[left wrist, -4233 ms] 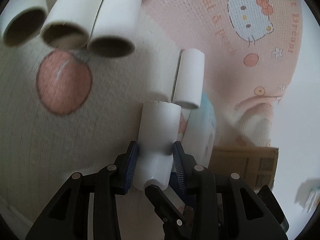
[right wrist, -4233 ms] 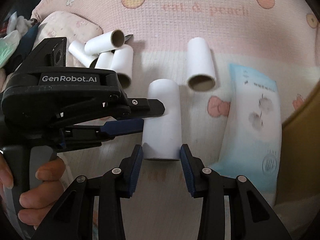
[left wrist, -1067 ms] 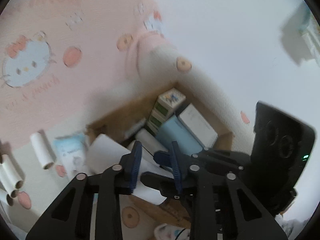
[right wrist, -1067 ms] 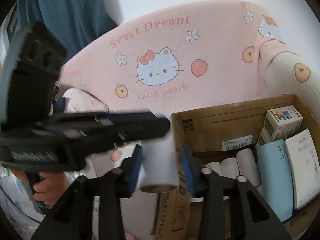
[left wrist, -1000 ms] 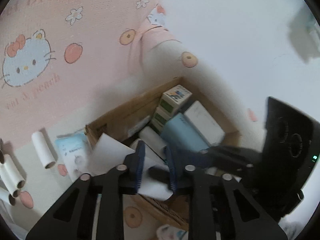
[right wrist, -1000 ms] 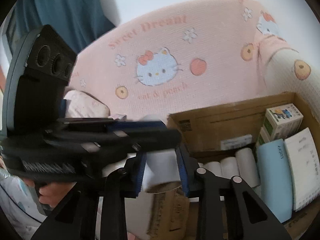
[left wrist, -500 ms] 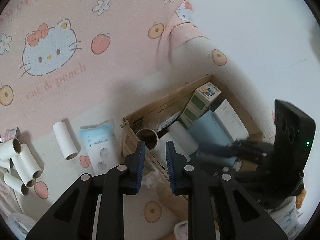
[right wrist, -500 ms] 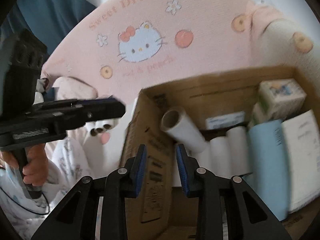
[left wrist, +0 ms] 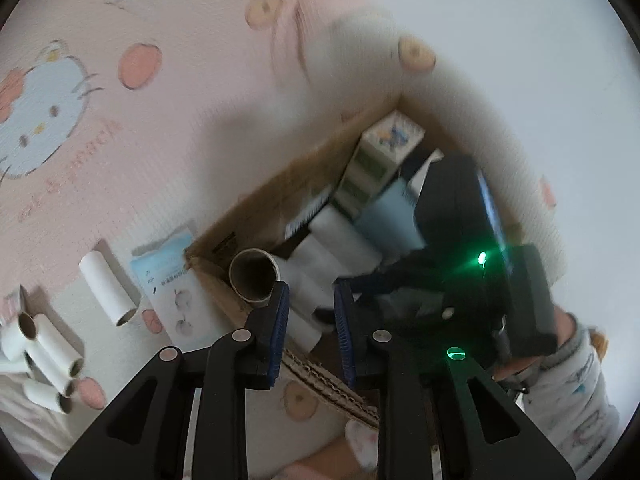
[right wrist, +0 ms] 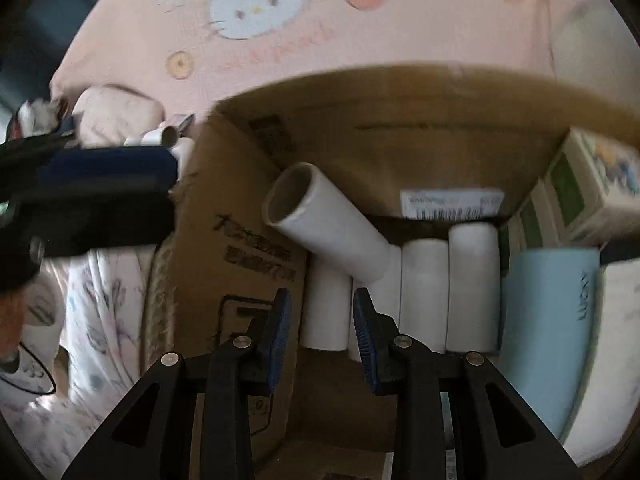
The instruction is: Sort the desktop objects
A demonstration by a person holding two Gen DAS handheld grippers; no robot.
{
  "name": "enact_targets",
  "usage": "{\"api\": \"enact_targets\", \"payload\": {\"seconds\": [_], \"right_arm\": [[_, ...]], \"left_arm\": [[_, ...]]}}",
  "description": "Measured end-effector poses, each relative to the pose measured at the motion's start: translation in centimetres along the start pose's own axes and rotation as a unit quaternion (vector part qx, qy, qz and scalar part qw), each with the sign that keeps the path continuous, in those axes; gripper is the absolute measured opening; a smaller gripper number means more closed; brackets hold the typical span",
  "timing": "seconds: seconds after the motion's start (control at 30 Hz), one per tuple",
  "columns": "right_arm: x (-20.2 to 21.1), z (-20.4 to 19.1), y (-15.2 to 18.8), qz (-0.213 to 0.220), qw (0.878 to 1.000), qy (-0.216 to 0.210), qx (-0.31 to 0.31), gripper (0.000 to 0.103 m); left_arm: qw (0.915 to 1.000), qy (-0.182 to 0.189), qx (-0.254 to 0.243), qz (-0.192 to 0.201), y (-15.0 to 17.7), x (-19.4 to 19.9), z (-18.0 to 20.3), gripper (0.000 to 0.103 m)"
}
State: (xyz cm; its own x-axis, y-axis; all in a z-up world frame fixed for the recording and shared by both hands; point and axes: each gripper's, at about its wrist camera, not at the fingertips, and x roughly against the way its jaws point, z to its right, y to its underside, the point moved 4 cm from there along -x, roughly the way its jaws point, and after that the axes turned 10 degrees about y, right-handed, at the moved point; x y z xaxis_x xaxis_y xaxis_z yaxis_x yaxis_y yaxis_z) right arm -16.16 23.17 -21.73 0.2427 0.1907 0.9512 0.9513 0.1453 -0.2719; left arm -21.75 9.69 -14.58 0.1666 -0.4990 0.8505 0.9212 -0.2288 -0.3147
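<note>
A pink cartoon-print blanket (left wrist: 168, 128) carries the cardboard box (right wrist: 240, 248). Both the left gripper (left wrist: 308, 320) and right gripper (right wrist: 322, 320) hang over it, jaws apart, empty (drop apparently done); next, fetch the loose tube (left wrist: 106, 282) beside the box's left edge.

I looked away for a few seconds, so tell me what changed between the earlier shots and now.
Both tongs carried a white tube from the mat to the cardboard box and let go. That tube now leans tilted on the row of tubes inside. The left tongs and right tongs are open and empty. The loose tube, the blue packet and the tube pile stayed on the mat.
</note>
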Motion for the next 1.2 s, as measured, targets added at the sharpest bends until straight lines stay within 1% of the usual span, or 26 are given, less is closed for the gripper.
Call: {"api": "enact_targets", "payload": {"seconds": [0.07, 0.13, 0.2, 0.27, 0.33, 0.4, 0.5, 0.63, 0.67, 0.7, 0.73, 0.77, 0.8, 0.87, 0.9, 0.97, 1.07, 1.13, 1.2], "right_arm": [[-0.2, 1.3, 0.2, -0.017, 0.999, 0.001, -0.036, 0.028], [0.0, 2.9, 0.6, -0.029, 0.996, -0.011, -0.08, 0.028], [0.5, 4.6, 1.3, -0.036, 0.992, -0.019, -0.119, 0.028], [1.0, 5.7, 1.8, -0.039, 0.988, -0.025, -0.15, 0.028], [1.3, 6.2, 2.1, -0.035, 0.986, -0.032, -0.16, 0.028], [1.4, 6.7, 2.5, -0.041, 0.984, -0.023, -0.17, 0.028], [1.7, 7.1, 2.8, -0.039, 0.985, -0.015, -0.169, 0.028], [2.1, 7.9, 3.1, -0.036, 0.983, 0.003, -0.179, 0.028], [2.3, 8.1, 3.3, -0.033, 0.983, 0.008, -0.181, 0.028], [2.4, 8.3, 3.4, -0.031, 0.983, 0.011, -0.182, 0.028], [2.5, 8.4, 3.5, -0.03, 0.983, 0.01, -0.18, 0.028], [2.6, 8.5, 3.7, -0.029, 0.984, 0.009, -0.176, 0.028], [2.6, 8.5, 3.7, -0.029, 0.985, 0.009, -0.173, 0.028], [2.5, 8.7, 4.0, -0.032, 0.985, 0.01, -0.17, 0.028], [2.2, 7.6, 3.7, -0.034, 0.985, 0.012, -0.168, 0.028], [1.4, 7.1, 3.8, -0.033, 0.986, 0.017, -0.161, 0.028], [1.2, 6.2, 3.6, -0.026, 0.989, 0.02, -0.142, 0.028], [1.2, 5.4, 3.5, -0.017, 0.993, 0.02, -0.116, 0.028], [1.4, 4.5, 3.5, -0.009, 0.996, 0.014, -0.089, 0.029]], "left_arm": [[0.9995, -0.018, -0.01, -0.025, -0.8, -1.0, 0.2, 0.034], [0.9977, -0.039, -0.019, -0.053, -1.5, -2.3, 0.2, 0.035], [0.9932, -0.074, -0.022, -0.086, -1.9, -3.8, -0.1, 0.036], [0.9868, -0.107, -0.02, -0.12, -1.9, -5.1, -0.3, 0.036], [0.9835, -0.118, -0.013, -0.137, -1.7, -6.0, -0.6, 0.036], [0.9821, -0.122, -0.005, -0.144, -1.7, -6.5, -0.8, 0.036], [0.9814, -0.132, 0.003, -0.139, -1.9, -7.0, -1.0, 0.036], [0.9819, -0.125, 0.015, -0.142, -2.2, -8.2, -1.0, 0.035], [0.9811, -0.13, 0.014, -0.142, -2.2, -8.4, -1.0, 0.033], [0.9796, -0.144, 0.009, -0.14, -2.3, -8.5, -1.0, 0.031], [0.9791, -0.149, 0.007, -0.138, -2.3, -8.6, -0.9, 0.023], [0.9793, -0.148, 0.007, -0.138, -2.2, -8.8, -0.8, 0.012], [0.9795, -0.144, 0.009, -0.14, -2.1, -8.9, -0.9, 0.012], [0.9822, -0.134, 0.02, -0.13, -2.0, -8.6, -0.9, 0.01], [0.9841, -0.124, 0.026, -0.124, -2.1, -8.4, -0.9, 0.009], [0.9853, -0.119, 0.031, -0.119, -2.1, -8.0, -0.8, 0.006], [0.9865, -0.102, 0.02, -0.126, -2.3, -7.3, -0.1, 0.005], [0.9867, -0.088, 0.007, -0.137, -2.3, -6.9, 0.7, 0.005], [0.9861, -0.062, 0.004, -0.154, -2.1, -6.6, 1.3, 0.005]]}}
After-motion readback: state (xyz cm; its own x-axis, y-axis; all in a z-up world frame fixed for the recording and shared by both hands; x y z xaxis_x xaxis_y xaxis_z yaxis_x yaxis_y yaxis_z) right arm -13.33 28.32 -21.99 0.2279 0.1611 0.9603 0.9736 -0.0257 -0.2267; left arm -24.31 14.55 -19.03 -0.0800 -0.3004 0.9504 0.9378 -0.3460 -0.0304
